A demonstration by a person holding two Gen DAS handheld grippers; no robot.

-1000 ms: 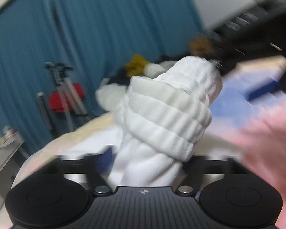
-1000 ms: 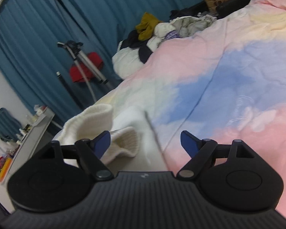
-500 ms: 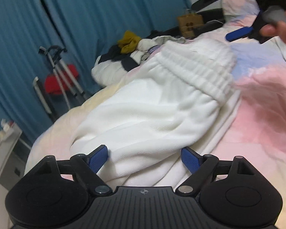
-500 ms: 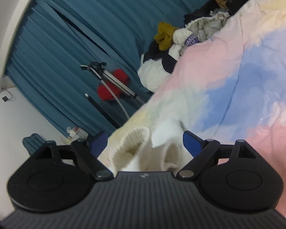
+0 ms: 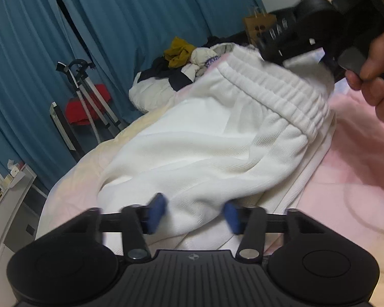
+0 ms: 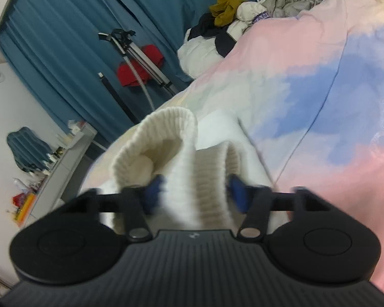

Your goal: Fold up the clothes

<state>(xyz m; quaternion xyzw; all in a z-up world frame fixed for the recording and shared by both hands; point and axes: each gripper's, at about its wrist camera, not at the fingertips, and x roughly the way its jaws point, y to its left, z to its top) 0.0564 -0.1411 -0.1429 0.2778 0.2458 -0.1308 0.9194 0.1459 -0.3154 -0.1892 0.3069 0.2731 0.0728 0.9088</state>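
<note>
White trousers [image 5: 212, 148]: lie bunched on the bed, elastic waistband [image 5: 276, 94] at the far end, folds running toward the near edge. In the right wrist view the ribbed cuffs [image 6: 166, 151] of the same garment stand up in loops.

Left gripper [image 5: 194, 211]: low over the near end of the trousers. Blue pads [image 5: 157, 208] blurred; the jaws have just been closing, with a thick fold of white cloth between them. The pads press into the cloth on both sides, so the jaws are clamped on the trousers.

Right gripper [image 6: 195, 192]: at the cuff end. Its pads [image 6: 236, 192] are blurred too; the jaws have just been closing, with a ribbed cuff between them. Both pads bear against the knit, clamped on it. In the left wrist view this gripper [image 5: 327, 64] shows at the far right end of the waistband, held by a hand [image 5: 373, 64]; its fingertips are hidden there behind cloth and housing.

Bed [image 6: 320, 81]: cover in pink, blue and pale yellow patches, rumpled.

Clothes pile [image 5: 184, 61]: at the far end of the bed, well apart from the trousers; mustard, dark and white items mixed.

Curtain [image 5: 140, 12]: blue, pleated, behind the bed.

Tripod [image 5: 89, 97]: beside the bed against the curtain, a red item just behind it.

Shelf [image 6: 64, 158]: pale, at the left edge, carrying small items too blurred to tell.

Cardboard box [image 5: 259, 25]: beyond the clothes pile.
</note>
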